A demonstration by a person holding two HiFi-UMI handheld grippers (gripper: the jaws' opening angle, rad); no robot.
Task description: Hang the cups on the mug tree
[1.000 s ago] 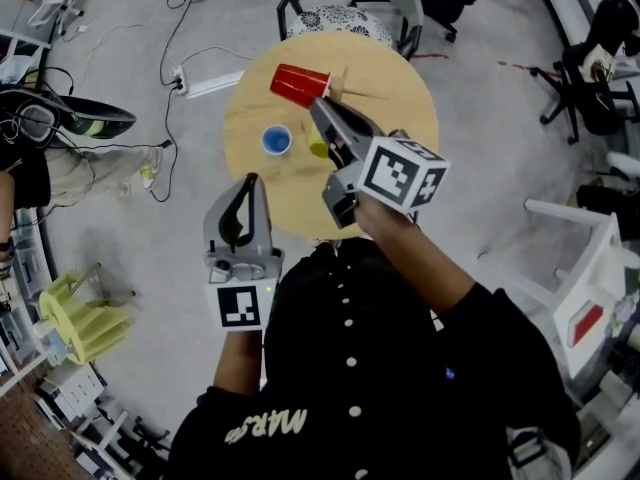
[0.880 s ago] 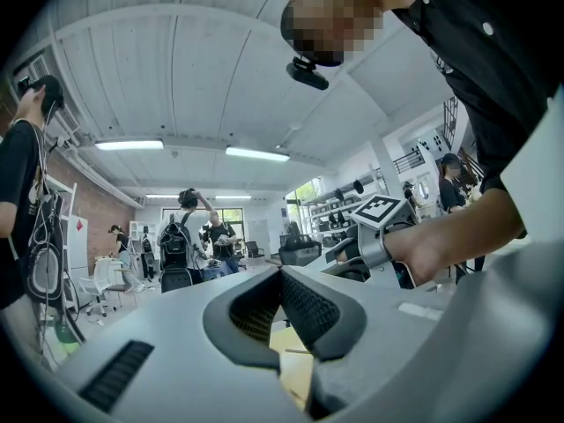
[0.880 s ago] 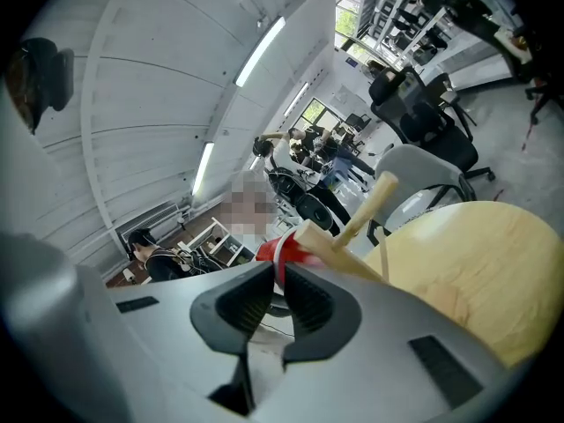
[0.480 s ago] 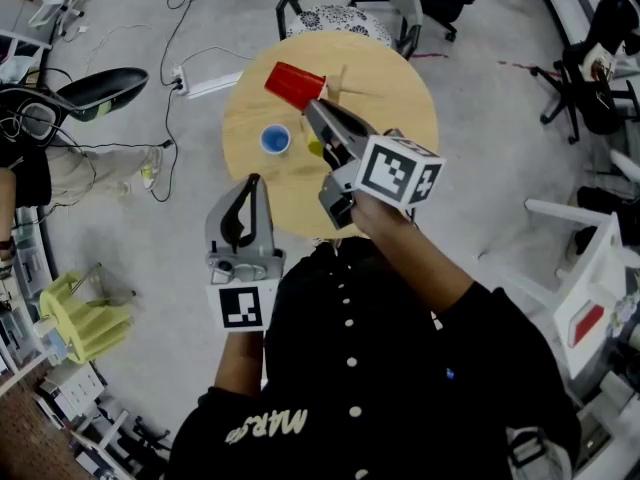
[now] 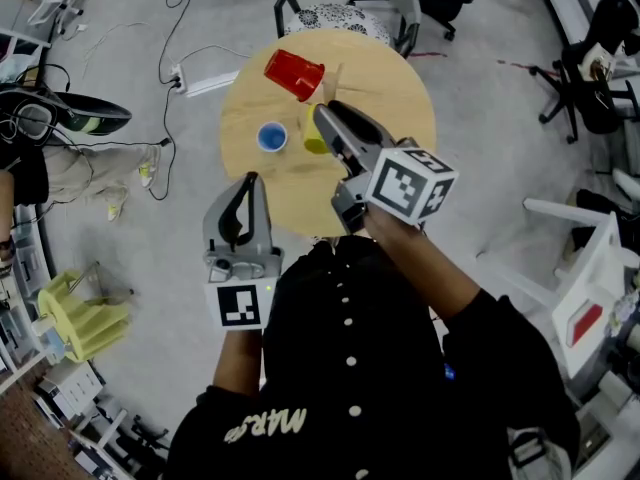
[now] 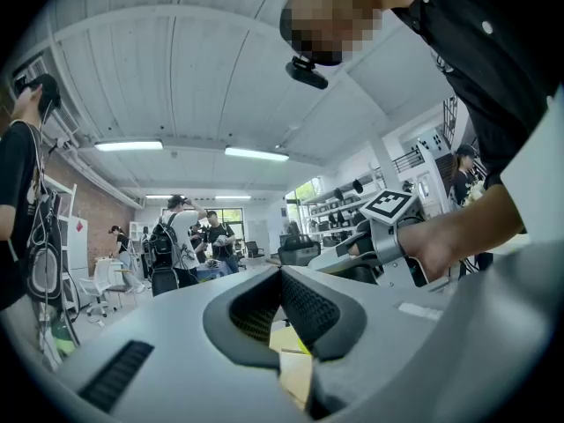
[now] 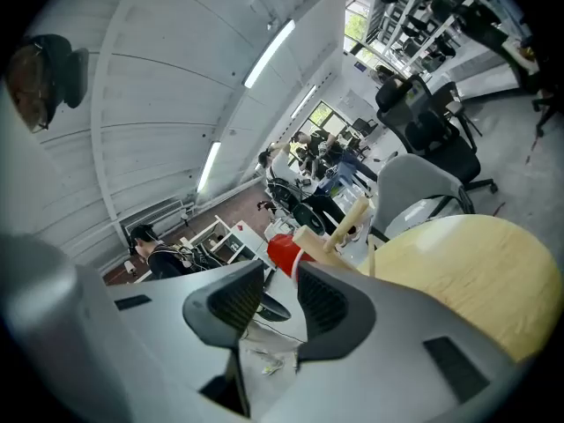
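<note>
Wooden surface [image 5: 400, 88]: red cup [image 5: 294, 73] on mug tree [image 7: 344, 227] peg. Right tool [image 5: 323, 110] just spreading, empty; withdraw straight. Left tool [image 5: 250, 181] pressed together.

The right gripper [image 7: 279, 278] has just been opening its jaws, which now stand a little apart with nothing between the pads. Just beyond the tips, a red cup [image 7: 282, 250] sits tilted against a peg of the wooden mug tree [image 7: 351, 223]. A round table [image 7: 467, 276] spreads to the right, with a grey chair [image 7: 414, 188] behind it.
</note>
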